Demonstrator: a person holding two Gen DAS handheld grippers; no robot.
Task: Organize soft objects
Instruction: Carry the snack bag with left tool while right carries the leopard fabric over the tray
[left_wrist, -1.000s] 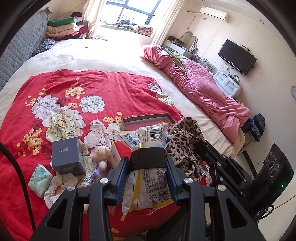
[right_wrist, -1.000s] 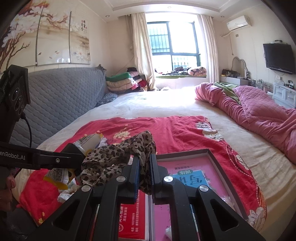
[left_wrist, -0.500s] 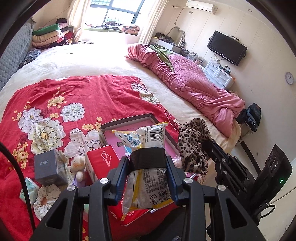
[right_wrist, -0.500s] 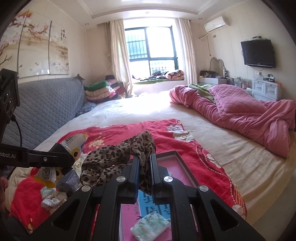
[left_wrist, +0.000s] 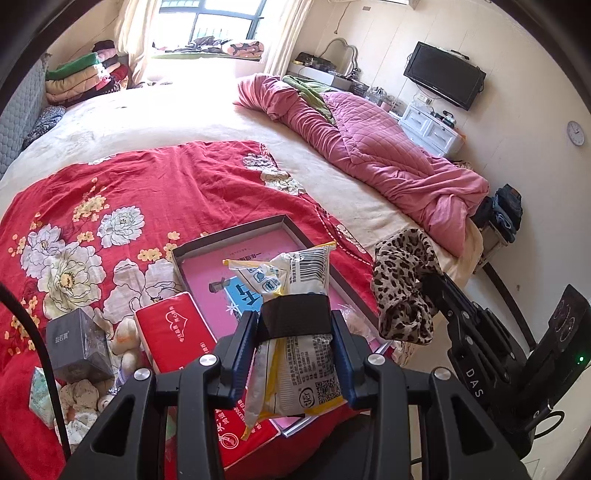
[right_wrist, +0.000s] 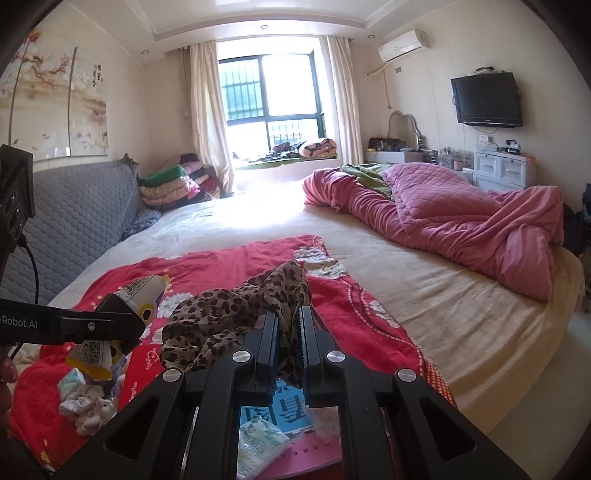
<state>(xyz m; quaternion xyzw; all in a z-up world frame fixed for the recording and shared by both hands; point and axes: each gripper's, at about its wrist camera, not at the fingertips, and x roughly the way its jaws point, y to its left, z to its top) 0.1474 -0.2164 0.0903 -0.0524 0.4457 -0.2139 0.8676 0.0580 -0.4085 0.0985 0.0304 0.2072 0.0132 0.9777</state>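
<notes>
Left claw (left_wrist: 295, 328): clamped on a white-and-yellow plastic packet (left_wrist: 299, 354), held in the air above the near corner of an open pink-lined box (left_wrist: 236, 240). Right claw (right_wrist: 288, 332): closed tight on a leopard-print cloth (right_wrist: 229, 314), which bunches over the fingers and hangs off to the left, clear of the bed; from the left wrist view the same cloth dangles just to the right of the box. Box: lies on a red floral blanket (left_wrist: 147, 184) spread across the bed (left_wrist: 155, 110), with a blue-and-white printed item inside and a small pale green tissue pack (right_wrist: 258, 446) at its near end. Beside the box, on the blanket: a red tissue pack (left_wrist: 173, 332), a small cream plush toy (left_wrist: 125, 336), a dark grey carton (left_wrist: 77, 347), a pale scrunchie (left_wrist: 77, 398) and another green tissue pack (left_wrist: 40, 395), all close together. Farther across the bed: a rumpled pink quilt (left_wrist: 388, 158).
</notes>
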